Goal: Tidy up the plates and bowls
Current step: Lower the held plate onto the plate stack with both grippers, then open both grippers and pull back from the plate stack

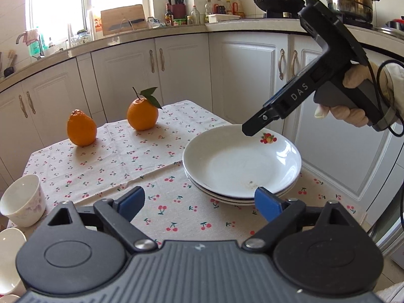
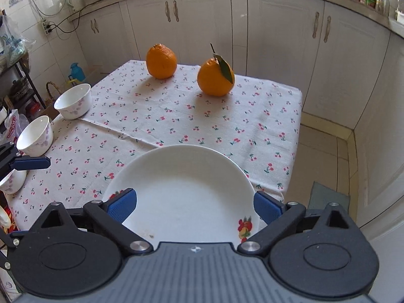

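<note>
Resting beneath right tool [image 2: 195, 205]: plates [image 2: 181, 189]

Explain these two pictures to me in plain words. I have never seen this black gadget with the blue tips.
There is no robot: a person holds a hand-held gripper in each hand, each with two blue-padded fingers and a camera looking along them. One picture looks from the left gripper, the other from the right gripper. The left view also shows the right gripper from outside, gripped by a gloved hand. On the cherry-print tablecloth lie a stack of white plates, two oranges and white bowls near the left edge. Both grippers are open and hold nothing; the right one hangs over the top plate.
</note>
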The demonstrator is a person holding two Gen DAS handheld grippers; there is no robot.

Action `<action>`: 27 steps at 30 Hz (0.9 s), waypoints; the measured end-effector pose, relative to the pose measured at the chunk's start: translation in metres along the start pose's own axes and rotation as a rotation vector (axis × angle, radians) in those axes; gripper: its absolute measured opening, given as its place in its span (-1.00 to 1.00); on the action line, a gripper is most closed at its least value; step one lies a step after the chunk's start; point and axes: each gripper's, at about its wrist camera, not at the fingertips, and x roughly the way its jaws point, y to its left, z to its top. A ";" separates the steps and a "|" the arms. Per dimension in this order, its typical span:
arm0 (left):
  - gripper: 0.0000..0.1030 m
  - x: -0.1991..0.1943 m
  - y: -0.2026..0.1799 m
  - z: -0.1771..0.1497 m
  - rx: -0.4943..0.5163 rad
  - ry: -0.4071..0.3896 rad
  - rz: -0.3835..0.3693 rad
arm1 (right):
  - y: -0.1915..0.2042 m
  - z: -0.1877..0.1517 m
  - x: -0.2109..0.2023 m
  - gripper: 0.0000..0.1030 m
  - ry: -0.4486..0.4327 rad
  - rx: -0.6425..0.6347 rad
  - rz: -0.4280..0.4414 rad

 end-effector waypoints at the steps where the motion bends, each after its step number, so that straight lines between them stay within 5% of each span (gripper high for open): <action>1: 0.84 -0.005 0.002 0.000 -0.004 -0.007 0.009 | 0.008 0.000 -0.003 1.00 -0.025 -0.010 -0.005; 12: 0.92 -0.060 0.035 -0.028 -0.062 -0.021 0.106 | 0.109 -0.025 -0.021 1.00 -0.225 -0.048 -0.001; 27: 0.92 -0.124 0.096 -0.089 -0.149 0.070 0.275 | 0.222 -0.054 0.010 1.00 -0.224 -0.256 0.090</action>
